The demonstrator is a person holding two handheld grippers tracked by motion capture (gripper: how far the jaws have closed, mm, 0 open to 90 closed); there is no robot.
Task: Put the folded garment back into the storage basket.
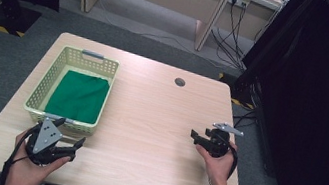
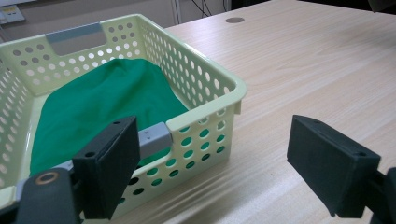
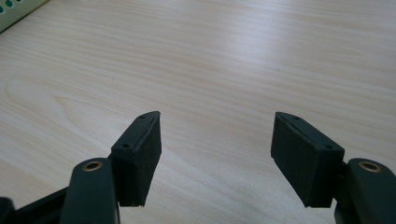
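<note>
A pale yellow-green perforated basket (image 1: 40,86) stands on the left of the wooden table, with a folded green cloth (image 1: 79,95) lying in it. My left gripper (image 1: 68,146) is held just in front of the basket's near right corner, open, with nothing between its jaws. In the left gripper view the basket (image 2: 205,88) and the cloth (image 2: 100,105) lie straight ahead, and the left gripper (image 2: 212,163) has its left jaw before the basket's grey handle. My right gripper (image 1: 199,137) hovers over the right side of the table, open and empty, pointing left. In the right gripper view the right gripper (image 3: 215,154) faces bare wood.
The table (image 1: 157,122) has a round cable hole (image 1: 180,82) near its far edge. Beyond the table are a desk and trailing cables (image 1: 233,33) on the grey floor. A dark curtain (image 1: 313,97) stands close to the table's right side.
</note>
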